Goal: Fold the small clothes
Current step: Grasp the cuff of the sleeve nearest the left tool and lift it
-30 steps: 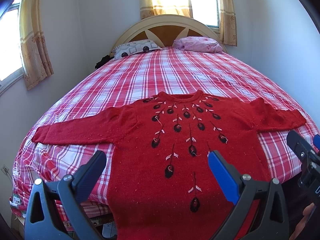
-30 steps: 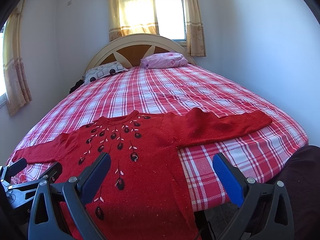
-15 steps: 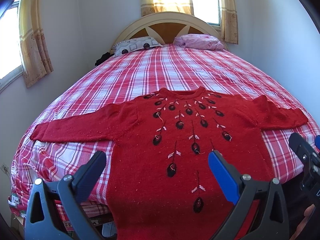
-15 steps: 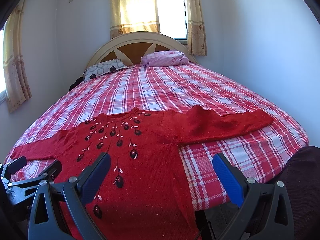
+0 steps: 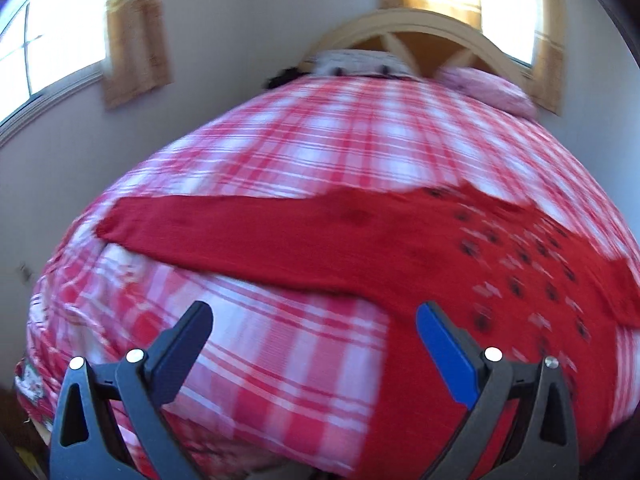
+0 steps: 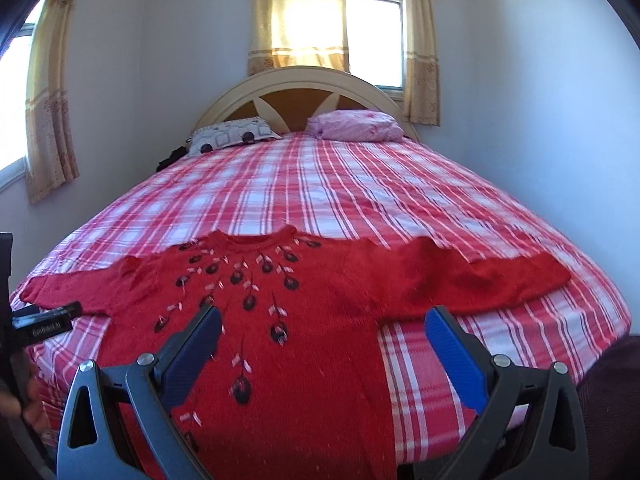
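Left wrist view sat low at bed foot, faced up along bed [image 5: 320, 152] toward headboard, angled toward sweater's [image 5: 400, 248] left sleeve; blurred. Right wrist view looked from foot, centred on sweater [image 6: 312, 320] body. Both shared sweater, plaid cover, headboard [image 6: 304, 80].

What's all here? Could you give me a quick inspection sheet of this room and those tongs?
Surface: bed with red plaid cover.
Job's things: red sweater spread flat, sleeves out, unfolded.
Clutter: two pillows, patterned and pink, by the headboard.
Tongs: left tongs open, empty; right tongs open, empty.
Cables: nothing seen.
Surroundings: curtained windows, pale walls.
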The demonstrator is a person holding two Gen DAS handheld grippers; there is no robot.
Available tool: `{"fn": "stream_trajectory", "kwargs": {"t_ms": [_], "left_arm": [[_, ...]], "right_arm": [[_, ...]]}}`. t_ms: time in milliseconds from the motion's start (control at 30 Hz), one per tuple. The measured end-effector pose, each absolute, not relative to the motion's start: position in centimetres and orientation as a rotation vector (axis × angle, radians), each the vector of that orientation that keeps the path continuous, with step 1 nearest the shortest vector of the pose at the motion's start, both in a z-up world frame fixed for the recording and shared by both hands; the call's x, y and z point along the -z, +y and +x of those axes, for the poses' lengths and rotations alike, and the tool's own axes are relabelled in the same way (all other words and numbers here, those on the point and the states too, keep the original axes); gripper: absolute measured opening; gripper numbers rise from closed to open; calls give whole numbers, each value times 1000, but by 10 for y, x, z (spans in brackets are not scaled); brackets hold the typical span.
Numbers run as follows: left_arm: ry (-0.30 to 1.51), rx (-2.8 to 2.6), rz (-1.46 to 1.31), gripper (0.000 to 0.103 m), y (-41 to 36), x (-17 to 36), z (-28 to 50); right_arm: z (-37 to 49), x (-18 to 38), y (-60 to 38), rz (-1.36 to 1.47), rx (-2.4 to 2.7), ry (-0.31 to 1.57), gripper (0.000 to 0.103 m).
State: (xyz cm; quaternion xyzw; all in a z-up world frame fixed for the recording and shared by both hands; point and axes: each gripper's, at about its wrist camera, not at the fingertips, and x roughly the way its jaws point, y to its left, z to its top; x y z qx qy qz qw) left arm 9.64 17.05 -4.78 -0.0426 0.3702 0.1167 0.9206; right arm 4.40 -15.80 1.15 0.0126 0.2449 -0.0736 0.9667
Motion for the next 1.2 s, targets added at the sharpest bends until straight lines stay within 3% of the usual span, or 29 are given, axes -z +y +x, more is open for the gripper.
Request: {"fn": "stream_trajectory", "kwargs": {"t_ms": [133, 267, 367, 500, 567, 700, 833, 867, 1200], "left_arm": [[749, -451, -191, 103, 266, 42, 126], [771, -589, -299, 89, 350, 51, 152], [828, -658, -363, 86, 394, 70, 167], [880, -657, -481, 76, 428, 98, 178], [895, -620, -550, 66, 436, 112, 184], [867, -612, -495, 60, 423, 114, 191], [824, -527, -534, 14, 430, 115, 196], [811, -497, -560, 11, 431, 115, 195], [748, -529, -370, 7, 387, 66, 196]], "right_arm": [[61, -24, -144, 19, 91, 472, 102], [77, -13, -130, 48, 30, 527, 102], [90, 3, -123, 49, 10, 591, 102], [105, 19, -123, 65, 17, 650, 102], [109, 22, -124, 73, 17, 663, 102], [118, 26, -122, 79, 16, 682, 102], [122, 30, -119, 86, 6, 700, 102], [122, 30, -119, 88, 5, 703, 102], [110, 31, -137, 126, 48, 700, 102]]}}
